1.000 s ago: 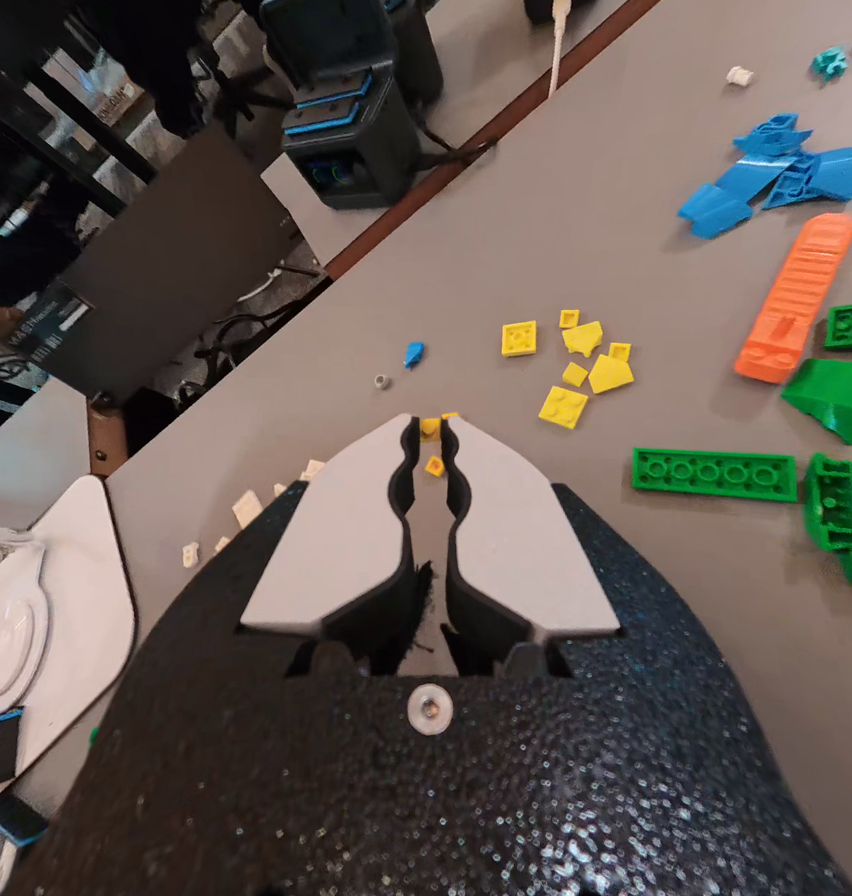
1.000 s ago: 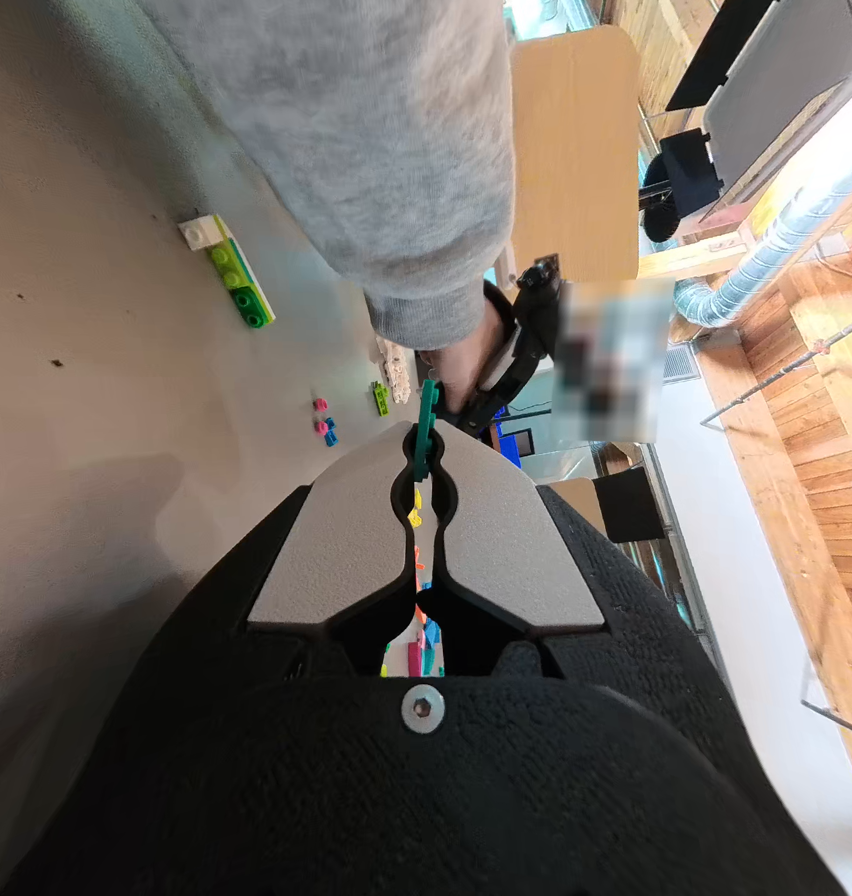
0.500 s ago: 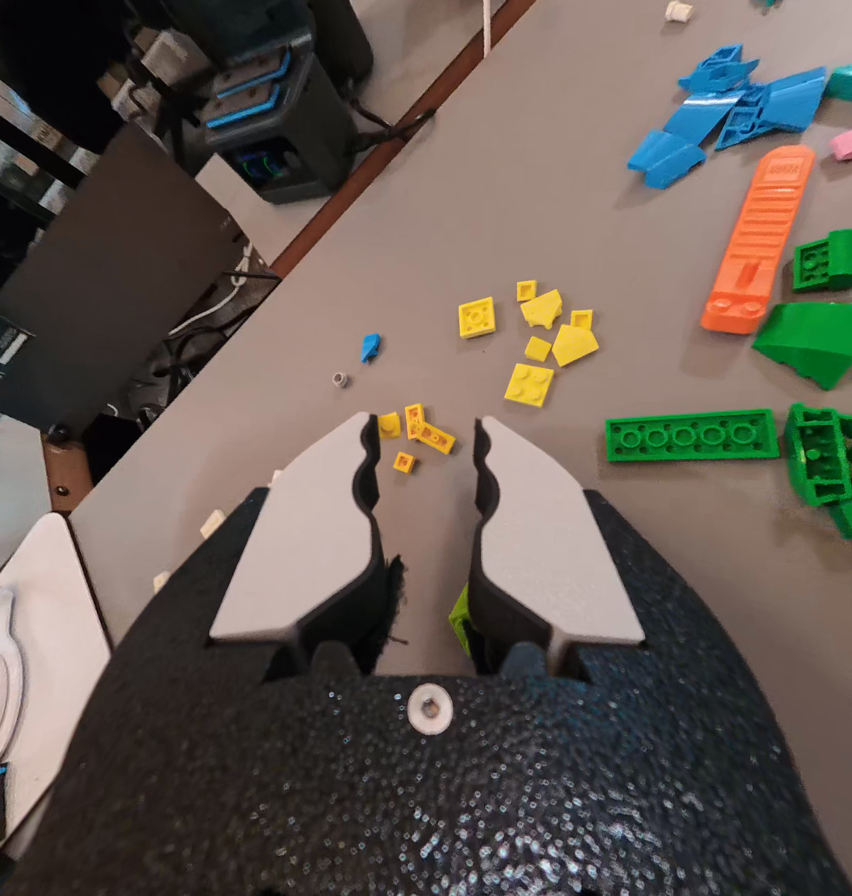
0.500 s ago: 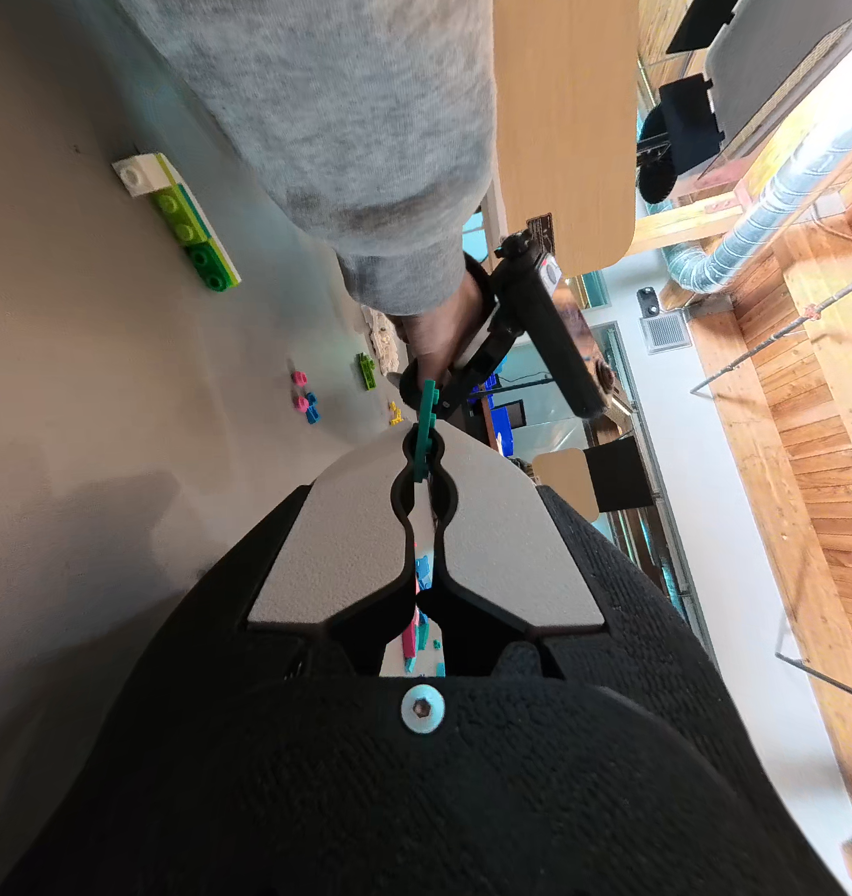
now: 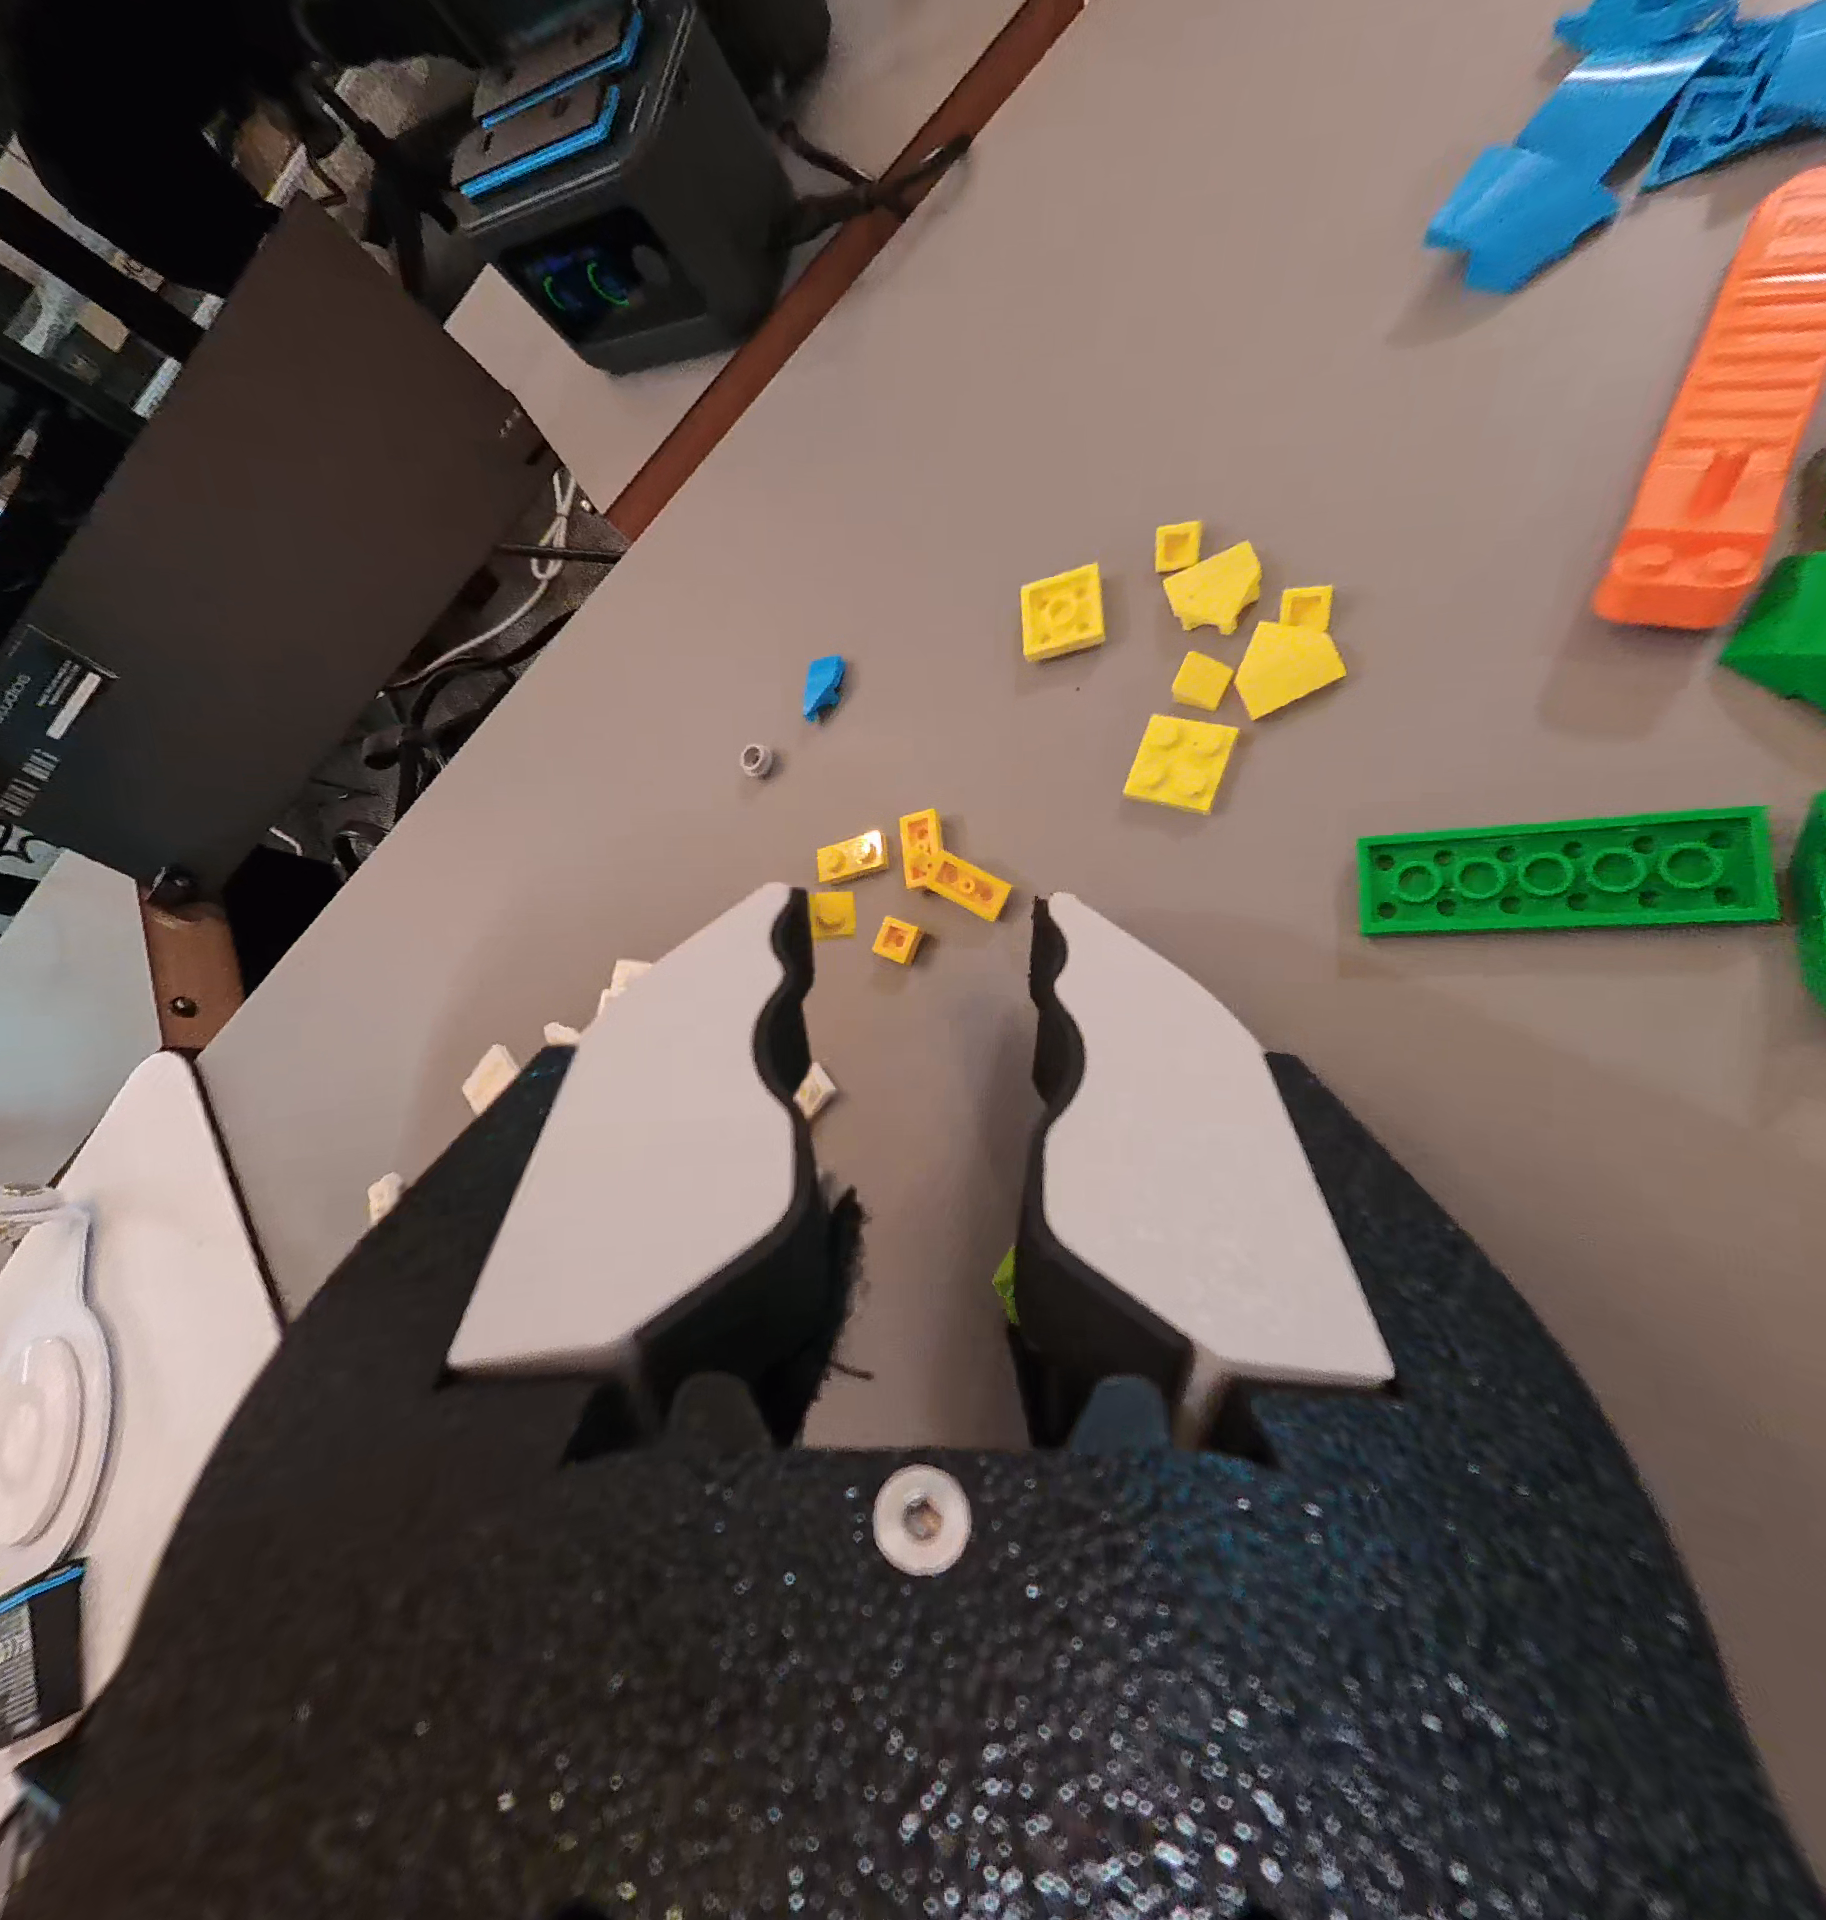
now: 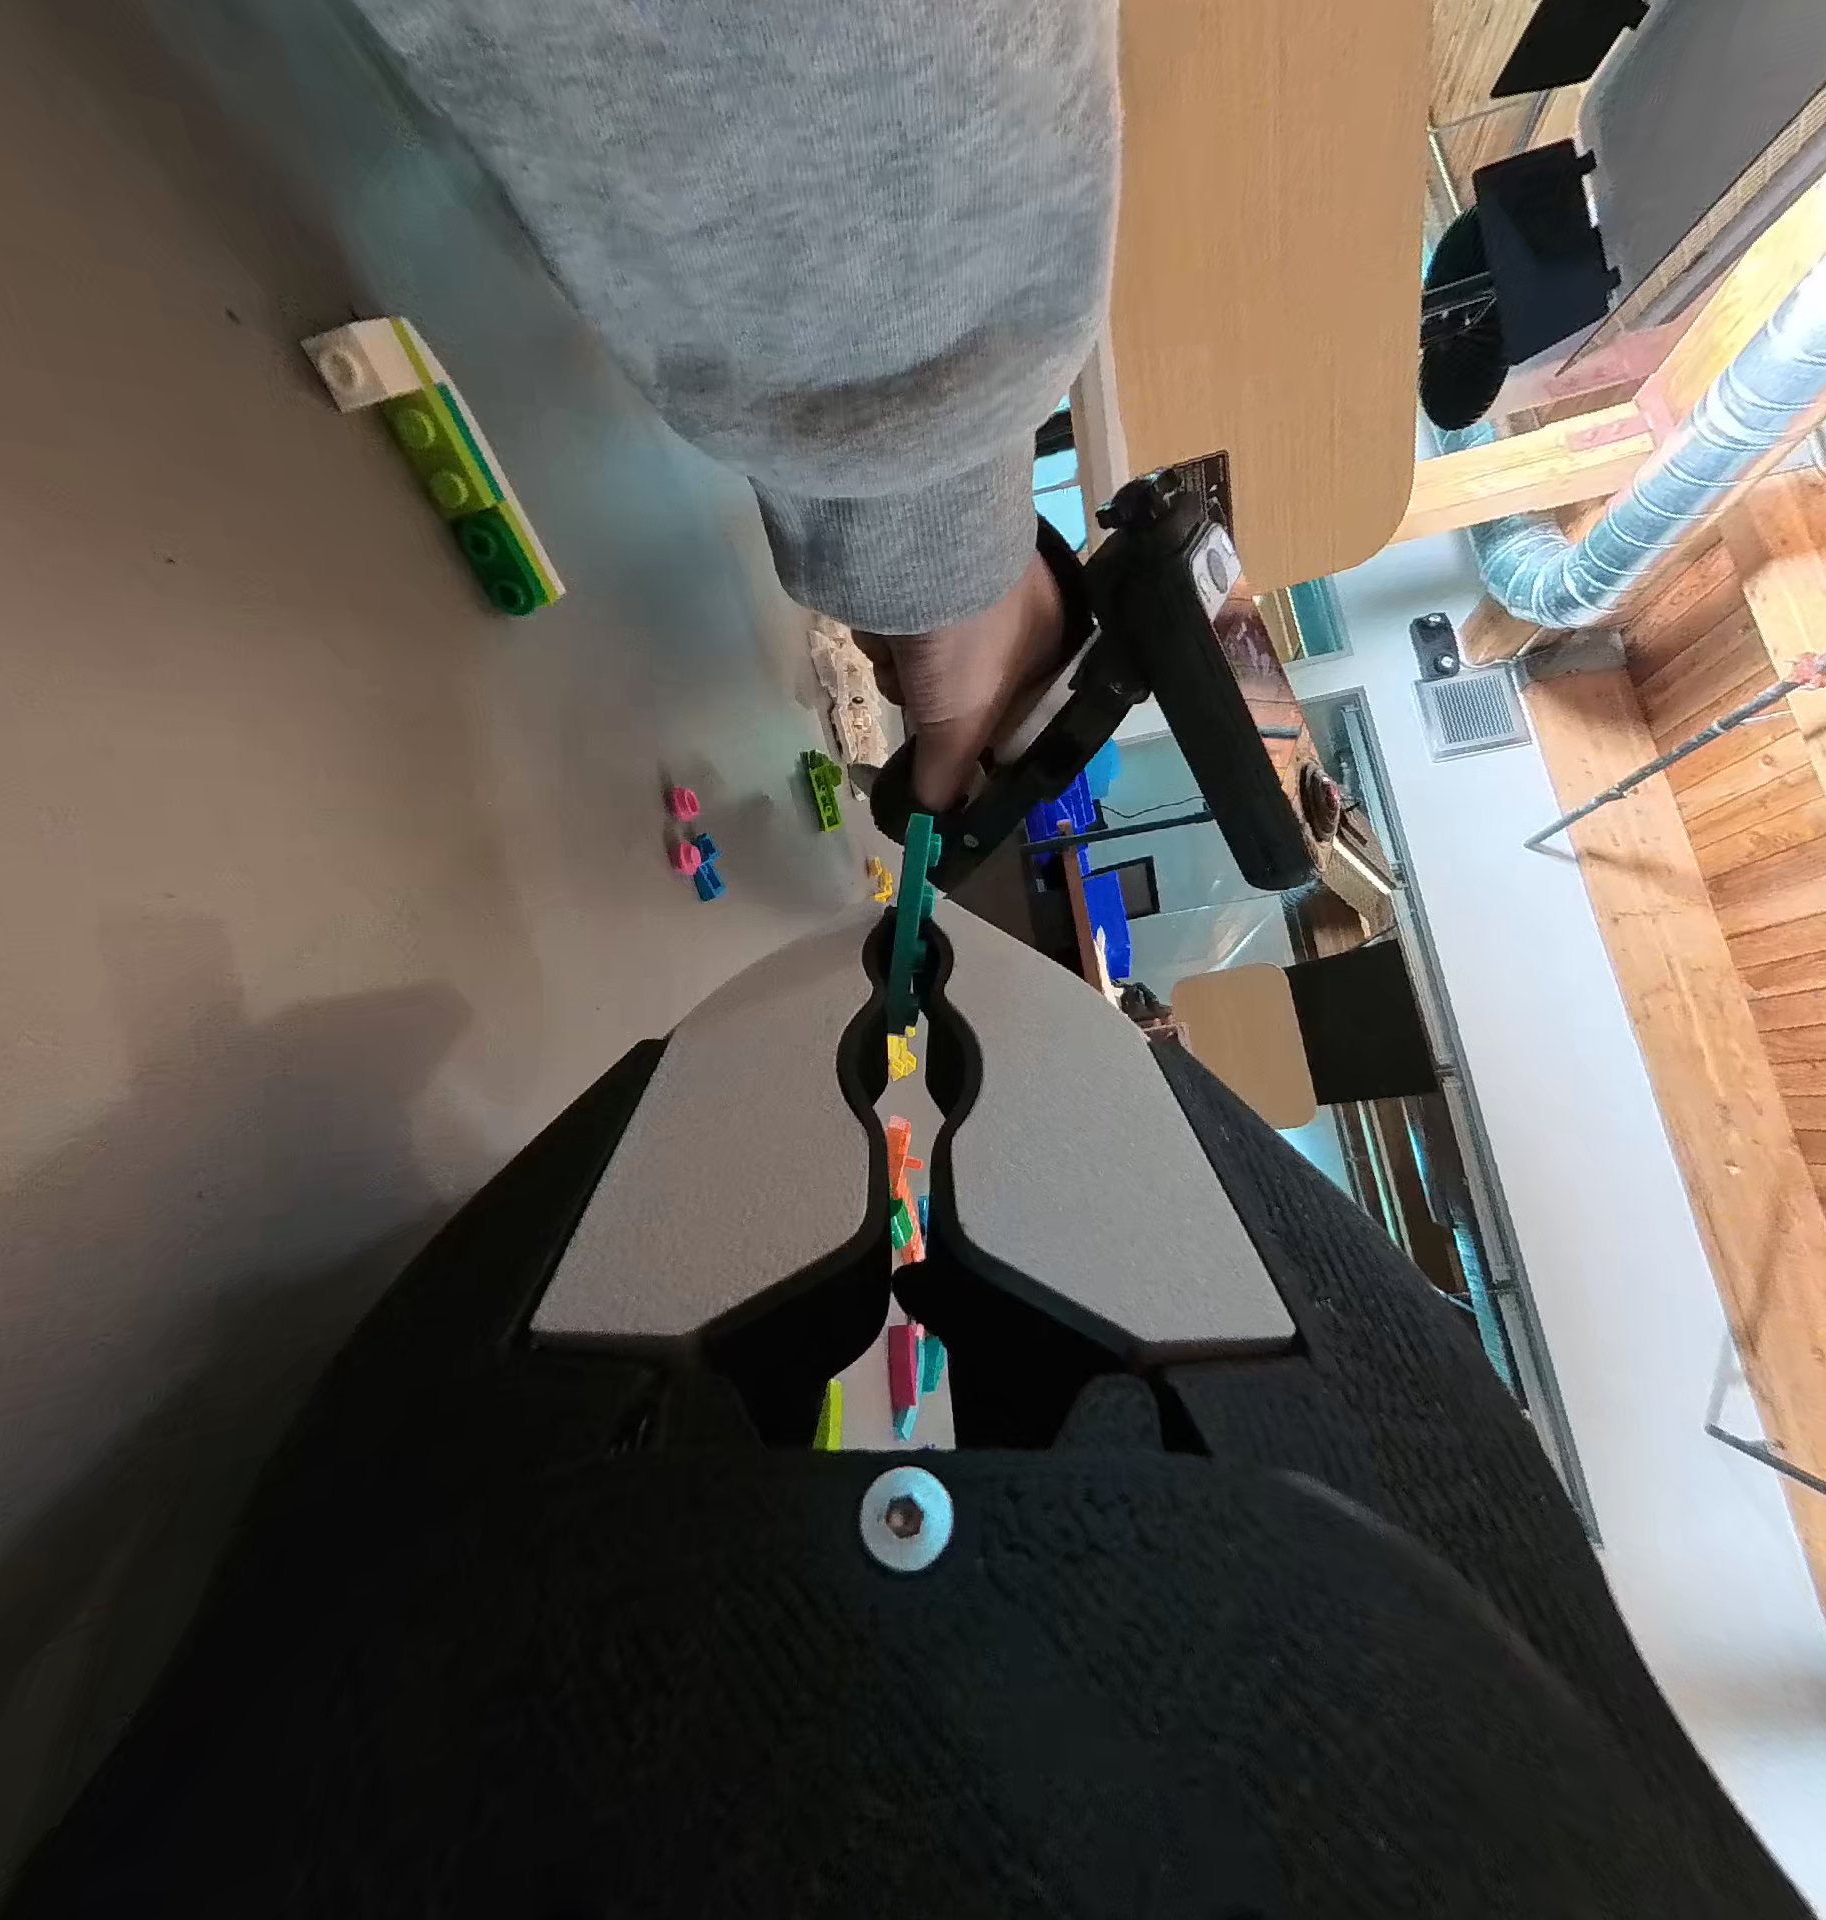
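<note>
- Left tool [image 5: 919, 914] is spread wide with nothing in it, hovering over the tabletop [image 5: 992, 364].
- Just past its tips lies a bunch of small yellow bits [image 5: 914, 878], loose and lying flat.
- Farther out: bigger yellow plates [image 5: 1179, 764], a green plate [image 5: 1563, 871], an orange piece [image 5: 1740, 416], blue parts [image 5: 1615, 125].
- Right tool [image 6: 909, 940] is pinching a teal plate [image 6: 914, 904] edge-on, up off the tabletop.
- A green-and-white strip [image 6: 441, 462] lies well beyond.
</note>
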